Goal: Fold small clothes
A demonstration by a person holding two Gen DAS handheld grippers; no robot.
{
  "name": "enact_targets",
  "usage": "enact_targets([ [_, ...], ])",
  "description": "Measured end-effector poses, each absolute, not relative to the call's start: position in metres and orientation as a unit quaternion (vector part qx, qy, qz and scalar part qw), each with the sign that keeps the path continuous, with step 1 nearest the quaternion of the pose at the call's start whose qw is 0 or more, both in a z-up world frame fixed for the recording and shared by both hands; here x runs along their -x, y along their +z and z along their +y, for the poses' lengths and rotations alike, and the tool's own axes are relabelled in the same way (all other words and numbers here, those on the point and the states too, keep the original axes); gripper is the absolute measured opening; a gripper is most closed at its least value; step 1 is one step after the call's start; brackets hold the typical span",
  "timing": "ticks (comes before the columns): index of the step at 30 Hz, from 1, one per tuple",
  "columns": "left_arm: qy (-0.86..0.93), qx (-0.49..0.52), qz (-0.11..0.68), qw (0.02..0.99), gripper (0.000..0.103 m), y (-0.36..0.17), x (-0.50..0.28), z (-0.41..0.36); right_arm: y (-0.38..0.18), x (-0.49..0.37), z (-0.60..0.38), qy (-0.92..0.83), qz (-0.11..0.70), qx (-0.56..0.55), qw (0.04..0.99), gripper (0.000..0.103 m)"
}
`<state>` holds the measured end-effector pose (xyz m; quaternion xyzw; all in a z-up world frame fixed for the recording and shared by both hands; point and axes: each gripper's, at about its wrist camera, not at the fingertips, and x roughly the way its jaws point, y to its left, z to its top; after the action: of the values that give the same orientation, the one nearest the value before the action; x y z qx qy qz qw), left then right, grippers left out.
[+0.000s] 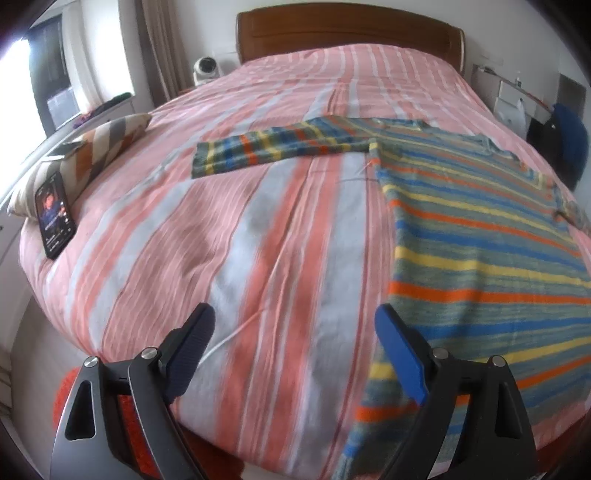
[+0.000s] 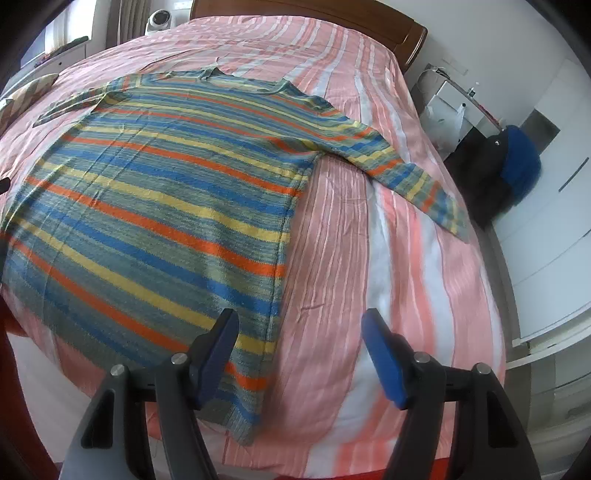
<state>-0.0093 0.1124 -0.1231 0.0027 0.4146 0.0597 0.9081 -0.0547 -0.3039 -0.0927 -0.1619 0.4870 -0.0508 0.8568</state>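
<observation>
Both jaws wide apart, nothing between: left gripper [image 1: 295, 332] low over bare striped bedspread [image 1: 258, 240], its right pad just at the sweater's near-left hem corner; right gripper [image 2: 301, 334] above the opposite hem corner, left pad over knit, right pad over bedspread. No cloth pinched by either. Just beyond, striped sweater [image 2: 159, 192] spread flat, hem toward the bed's foot and hanging slightly over the edge, collar toward the headboard [image 1: 347, 33]. Left sleeve [image 1: 273, 149] stretched straight out sideways; right sleeve [image 2: 402, 162] angled down toward the bed's right edge, cuff near the drop. Further left, pillow [image 1: 92, 147] with a phone [image 1: 54, 216] leaning against it, close to the bed's edge. Likely risks, judged from this layout: pinching bedspread together with the hem, given soft bedding beneath and one pad of each gripper already over the cover; catching only the top layer of knit, so the fold drags the back layer crooked; uneven lift between the two corners, skewing the stripes; hem sliding off the foot of the bed once disturbed; right cuff slipping over the side if pulled carelessly; wide sweep with the left sleeve nudging the phone off the mattress. Loose, stretchy knit probably sags and bunches unless gripped well in from the edge.
</observation>
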Motion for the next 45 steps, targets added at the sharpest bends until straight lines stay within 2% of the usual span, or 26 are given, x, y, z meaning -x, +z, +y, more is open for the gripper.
enact_targets([
  [45, 0.075, -0.002, 0.417, 0.906, 0.092, -0.1295, 0.0116, 0.1202, -0.0948, 0.0554, -0.3049, -0.062, 0.487, 0.178, 0.853, 0.069],
])
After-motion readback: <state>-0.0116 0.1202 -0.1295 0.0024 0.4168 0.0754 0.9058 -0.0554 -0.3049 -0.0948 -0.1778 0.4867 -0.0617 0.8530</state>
